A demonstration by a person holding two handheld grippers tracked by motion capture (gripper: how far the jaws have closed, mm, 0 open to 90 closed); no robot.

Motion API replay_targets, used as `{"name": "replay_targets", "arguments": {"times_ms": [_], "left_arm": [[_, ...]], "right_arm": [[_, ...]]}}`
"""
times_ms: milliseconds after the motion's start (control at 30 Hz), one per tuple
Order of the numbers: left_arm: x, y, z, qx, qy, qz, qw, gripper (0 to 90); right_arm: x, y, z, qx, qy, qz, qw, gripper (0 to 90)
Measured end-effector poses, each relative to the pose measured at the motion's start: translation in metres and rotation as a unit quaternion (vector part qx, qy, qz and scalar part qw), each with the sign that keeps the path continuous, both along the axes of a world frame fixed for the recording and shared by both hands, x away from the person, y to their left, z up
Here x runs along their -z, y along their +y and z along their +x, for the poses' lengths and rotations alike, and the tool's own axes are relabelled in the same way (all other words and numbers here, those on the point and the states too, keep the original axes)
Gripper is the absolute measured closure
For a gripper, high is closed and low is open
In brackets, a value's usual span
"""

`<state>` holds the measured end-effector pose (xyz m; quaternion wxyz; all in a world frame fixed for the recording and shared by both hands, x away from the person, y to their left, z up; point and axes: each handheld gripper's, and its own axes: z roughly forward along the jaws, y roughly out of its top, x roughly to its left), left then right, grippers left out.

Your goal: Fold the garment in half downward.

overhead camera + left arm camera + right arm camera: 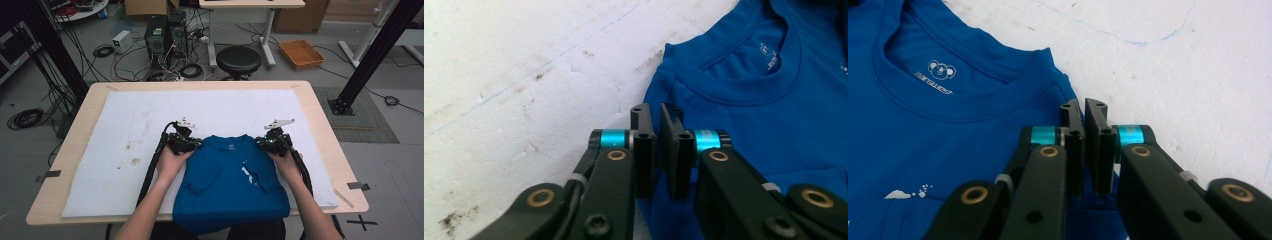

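Note:
A blue T-shirt point(230, 175) lies face up on the white sheet point(145, 120), collar towards the far side, its hem hanging over the table's near edge. My left gripper point(186, 142) sits at the shirt's left shoulder. In the left gripper view its jaws point(656, 112) stand nearly together, pinching the blue shoulder edge point(664, 75). My right gripper point(270, 141) is at the other shoulder. There too the jaws point(1083, 107) are closed on the blue fabric point(1053, 75) beside the collar. A hand holds each gripper from below.
The wooden table point(320, 105) carries the stained white sheet with free room left, right and beyond the shirt. Behind the table stand a black stool point(238, 60), computer towers point(165, 35), an orange tray point(301, 53) and a black frame post point(370, 55).

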<state>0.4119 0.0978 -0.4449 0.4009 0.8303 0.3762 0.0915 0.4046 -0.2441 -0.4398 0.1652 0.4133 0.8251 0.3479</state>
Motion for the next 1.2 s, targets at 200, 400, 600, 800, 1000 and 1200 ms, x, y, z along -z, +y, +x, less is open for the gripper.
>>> {"name": "replay_targets", "arguments": {"times_ms": [200, 400, 600, 800, 1000, 1200], "left_arm": [[-0.001, 0.001, -0.001, 0.008, -0.008, 0.005, 0.9999, 86.0], [-0.004, 0.005, 0.0, 0.006, -0.019, -0.008, 0.9998, 86.1], [-0.008, 0.009, 0.01, 0.001, -0.025, -0.008, 0.9997, 86.3], [-0.012, 0.02, 0.023, -0.023, -0.031, -0.026, 0.9989, 86.7], [-0.018, 0.023, 0.028, -0.025, -0.039, -0.027, 0.9986, 86.7], [-0.01, 0.026, 0.032, -0.026, -0.009, -0.019, 0.9994, 85.9]], "right_arm": [[-0.002, -0.003, -0.001, 0.0, 0.0, 0.013, 0.9999, 89.6], [-0.005, -0.007, 0.0, 0.007, -0.007, 0.029, 0.9995, 89.8], [-0.006, -0.008, 0.008, 0.015, -0.002, 0.045, 0.9989, 89.9], [-0.015, -0.001, 0.021, 0.015, -0.015, 0.059, 0.998, 89.9], [-0.015, 0.002, 0.029, 0.018, -0.01, 0.053, 0.9984, 89.9], [-0.013, -0.001, 0.031, 0.021, 0.0, 0.057, 0.9982, 89.7]]}}
